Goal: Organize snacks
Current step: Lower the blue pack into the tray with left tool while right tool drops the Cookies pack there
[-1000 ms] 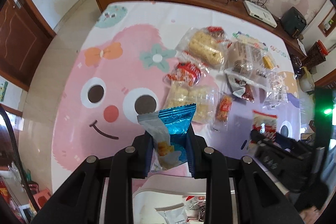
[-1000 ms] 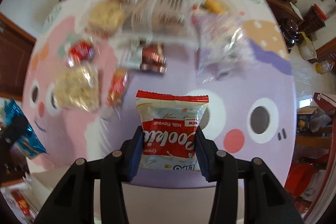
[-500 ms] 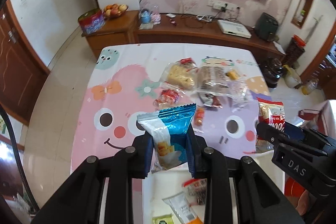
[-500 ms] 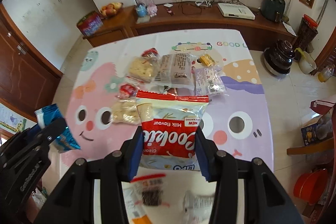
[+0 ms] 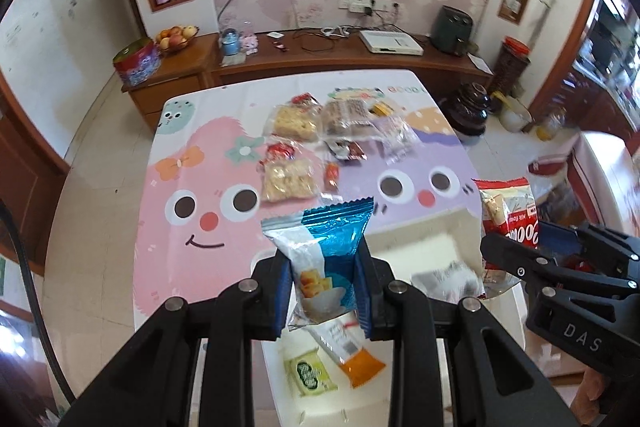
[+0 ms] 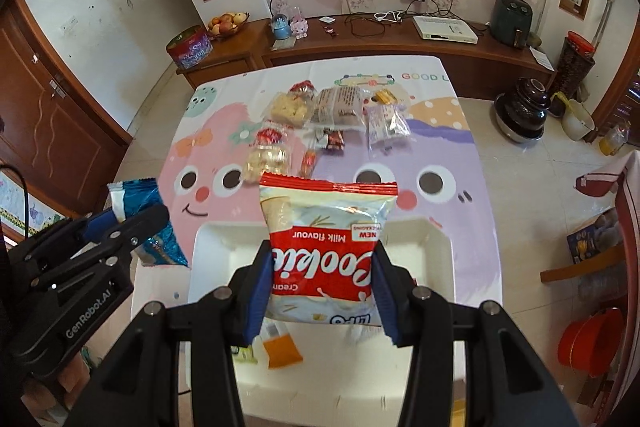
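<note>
1. Left gripper (image 5: 324,291): jaws clamped on a blue and white foil snack packet (image 5: 326,251), held upright above the near end of a white rectangular tray (image 5: 448,227). No legible print on the packet.
2. Right gripper (image 6: 320,291): jaws clamped on a red and white cookie bag (image 6: 326,247), upside down to the camera; reads "Cookie", "Milk flavour", "NEW".
3. Tray sits on a pink and purple cartoon-face tablecloth (image 6: 460,147), lettered "GOOD". It holds an orange-tipped sachet (image 5: 352,355) and a pale green packet (image 5: 310,373).
4. Loose clear-wrapped snacks (image 6: 316,115) lie clustered beyond the tray.
5. Gripper bodies read "DAS" and "GenRobot.AI".
</note>
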A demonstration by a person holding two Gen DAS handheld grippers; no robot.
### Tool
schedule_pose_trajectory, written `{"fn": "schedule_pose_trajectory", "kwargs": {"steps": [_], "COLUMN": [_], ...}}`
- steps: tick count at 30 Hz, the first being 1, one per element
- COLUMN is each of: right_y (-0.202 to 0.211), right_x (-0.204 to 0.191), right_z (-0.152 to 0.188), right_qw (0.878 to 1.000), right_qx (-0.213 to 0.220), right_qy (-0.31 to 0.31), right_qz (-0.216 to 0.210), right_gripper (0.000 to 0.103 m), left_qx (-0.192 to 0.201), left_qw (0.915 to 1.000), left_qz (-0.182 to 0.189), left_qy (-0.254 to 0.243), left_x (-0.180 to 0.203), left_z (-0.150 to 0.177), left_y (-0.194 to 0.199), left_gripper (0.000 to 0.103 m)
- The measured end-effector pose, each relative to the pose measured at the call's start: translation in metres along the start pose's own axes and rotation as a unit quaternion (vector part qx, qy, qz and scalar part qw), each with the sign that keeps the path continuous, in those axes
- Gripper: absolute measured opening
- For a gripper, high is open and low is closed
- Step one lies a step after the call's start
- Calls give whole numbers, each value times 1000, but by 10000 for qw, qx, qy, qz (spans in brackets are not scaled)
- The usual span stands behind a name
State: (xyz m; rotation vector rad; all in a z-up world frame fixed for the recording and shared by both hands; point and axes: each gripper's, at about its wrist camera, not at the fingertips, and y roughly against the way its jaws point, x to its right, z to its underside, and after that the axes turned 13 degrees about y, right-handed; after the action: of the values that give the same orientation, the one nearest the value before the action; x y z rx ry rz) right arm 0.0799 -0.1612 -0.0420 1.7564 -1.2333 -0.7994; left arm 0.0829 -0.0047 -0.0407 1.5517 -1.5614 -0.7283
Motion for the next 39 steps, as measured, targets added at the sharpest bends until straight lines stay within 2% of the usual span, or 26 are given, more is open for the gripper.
{"fn": "schedule_pose_trajectory", "kwargs": {"steps": [4,7,13,19,27,31,33,34,35,36,39], "right_y": [8,6,-17,-32,-40,-46,-50,-51,-53,-54,-55], "right_x": [-7,-9,1,6,8,6,6,6,6,7,7], "right_z": [24,42,73,94,100,100,101,101,102,102,103], "right_qw": [9998,9995,9969,9939,9918,9909,9896,9892,9885,9881,9871], "right_qx": [-31,-135,-695,-1033,-1228,-1307,-1399,-1426,-1473,-1497,-1557], "right_qy": [67,26,-231,-330,-314,-305,-304,-309,-326,-335,-335], "right_qz": [169,269,279,223,153,126,112,99,86,93,185], "right_gripper": [47,47,47,47,47,47,48,48,48,48,50], "left_qx": [-93,-305,-836,-1270,-1734,-1844,-1851,-1836,-1820,-1791,-1683], "left_qw": [9997,9990,9951,9905,9830,9811,9811,9813,9816,9820,9836], "left_qz": [-41,-51,-157,-120,-132,-186,-180,-191,-209,-227,-301], "left_qy": [-221,-326,-499,-506,-580,-551,-534,-536,-546,-557,-568], "left_x": [5,8,13,19,26,24,24,24,24,24,23], "left_z": [22,40,69,86,101,103,103,102,102,101,99], "left_y": [0,-7,-33,-52,-72,-76,-76,-75,-75,-74,-72], "left_gripper": [25,25,25,25,26,27,35,48,67,73,77]}}
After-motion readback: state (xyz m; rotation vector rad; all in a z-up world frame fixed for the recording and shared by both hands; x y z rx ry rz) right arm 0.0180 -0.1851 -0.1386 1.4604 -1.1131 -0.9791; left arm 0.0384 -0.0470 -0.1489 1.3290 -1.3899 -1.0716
